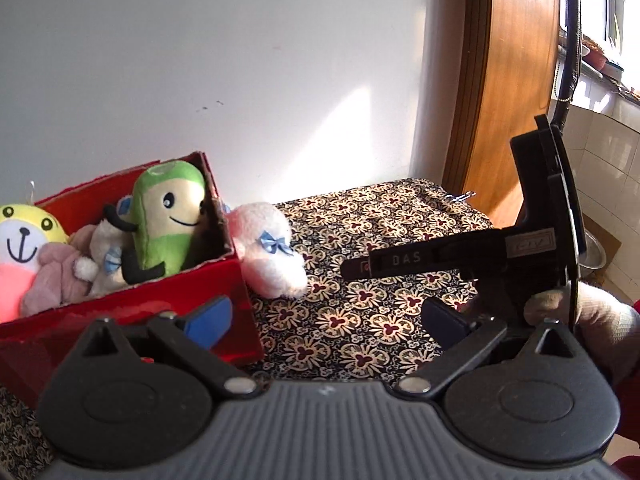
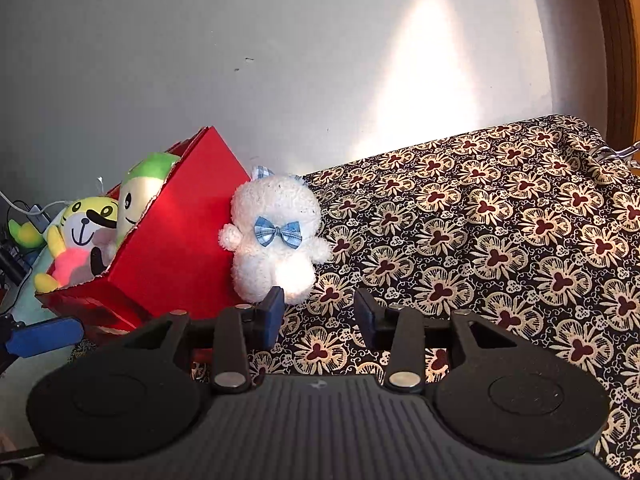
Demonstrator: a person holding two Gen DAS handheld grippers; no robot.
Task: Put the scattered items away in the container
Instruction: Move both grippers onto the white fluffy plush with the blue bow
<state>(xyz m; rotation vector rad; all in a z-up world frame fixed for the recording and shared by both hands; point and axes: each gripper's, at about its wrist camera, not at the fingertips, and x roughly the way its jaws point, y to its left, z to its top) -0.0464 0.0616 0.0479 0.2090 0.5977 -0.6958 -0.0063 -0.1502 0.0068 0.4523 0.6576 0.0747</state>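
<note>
The patterned bed (image 2: 500,216) carries a red box (image 2: 176,236) at ten o'clock, already packed with plush toys. A white plush bear (image 2: 276,236) leans against its wall, likely next. The right tool (image 2: 318,314) stands apart, empty, below it; the left tool (image 1: 328,316) likewise gapes.

In the left wrist view the red box (image 1: 208,292) loses its lower left to the picture's edge and its front to the left gripper (image 1: 324,316), the yellow plush (image 1: 24,240) is cut at that same edge, and the white bear (image 1: 272,256) sits half hidden behind the box's corner.
</note>
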